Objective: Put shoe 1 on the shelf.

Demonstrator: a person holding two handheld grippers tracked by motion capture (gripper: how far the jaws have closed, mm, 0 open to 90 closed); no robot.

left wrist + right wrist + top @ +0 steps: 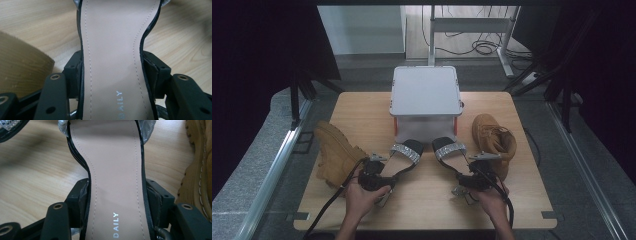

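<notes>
Closed grey box (pixel 426 92); contents hidden

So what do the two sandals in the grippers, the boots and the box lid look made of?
The left sandal and right sandal have smooth beige insoles, leather or imitation, with stitched edges, black edging and glittery silver straps. The left boot and right boot look like matte tan suede or nubuck. The box lid looks like smooth grey plastic.
</notes>
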